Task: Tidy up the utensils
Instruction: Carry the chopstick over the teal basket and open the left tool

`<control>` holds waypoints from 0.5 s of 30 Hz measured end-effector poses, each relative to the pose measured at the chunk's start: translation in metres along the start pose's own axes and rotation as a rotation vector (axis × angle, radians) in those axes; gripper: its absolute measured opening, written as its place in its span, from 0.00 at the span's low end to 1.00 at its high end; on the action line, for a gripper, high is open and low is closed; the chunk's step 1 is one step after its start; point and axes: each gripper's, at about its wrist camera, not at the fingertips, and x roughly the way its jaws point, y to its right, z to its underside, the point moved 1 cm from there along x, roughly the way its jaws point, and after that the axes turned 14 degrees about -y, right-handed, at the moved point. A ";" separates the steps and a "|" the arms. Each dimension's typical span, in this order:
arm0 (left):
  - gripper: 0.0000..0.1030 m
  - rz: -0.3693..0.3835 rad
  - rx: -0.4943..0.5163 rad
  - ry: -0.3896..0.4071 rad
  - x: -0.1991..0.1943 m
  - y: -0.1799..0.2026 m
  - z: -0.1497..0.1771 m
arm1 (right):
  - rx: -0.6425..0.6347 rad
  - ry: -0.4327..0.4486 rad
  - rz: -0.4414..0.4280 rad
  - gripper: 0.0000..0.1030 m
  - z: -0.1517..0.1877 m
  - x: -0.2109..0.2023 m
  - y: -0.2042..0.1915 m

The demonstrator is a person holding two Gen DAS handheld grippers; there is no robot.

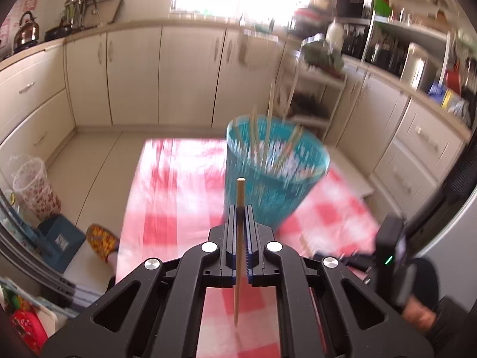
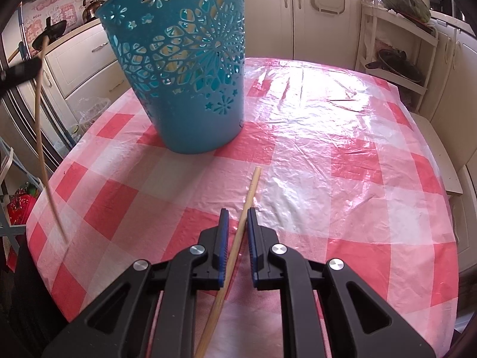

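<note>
A blue perforated basket stands on the red-and-white checked table with several wooden chopsticks sticking out of it. My left gripper is shut on one wooden chopstick, held upright above the table in front of the basket. In the right wrist view the basket is ahead to the left. My right gripper is low over the table, its jaws a little apart around a second chopstick lying on the cloth. The left gripper's chopstick shows at the far left.
Cream kitchen cabinets line the walls. A white shelf rack with pans stands beyond the table's far right. A patterned plastic cup and blue box sit on the floor side at left. The right gripper's body is at the table's right.
</note>
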 end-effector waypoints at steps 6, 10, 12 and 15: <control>0.00 0.034 0.023 0.129 -0.031 0.020 -0.053 | 0.006 0.001 -0.010 0.13 0.000 0.000 0.001; 0.00 0.030 0.061 0.170 -0.038 0.039 -0.077 | 0.014 0.000 -0.026 0.13 -0.001 0.000 0.004; 0.00 0.007 0.078 0.166 -0.037 0.044 -0.083 | 0.015 -0.001 -0.030 0.13 -0.002 0.000 0.005; 0.00 -0.034 0.066 0.131 -0.027 0.037 -0.079 | 0.018 -0.002 -0.038 0.13 -0.002 0.001 0.007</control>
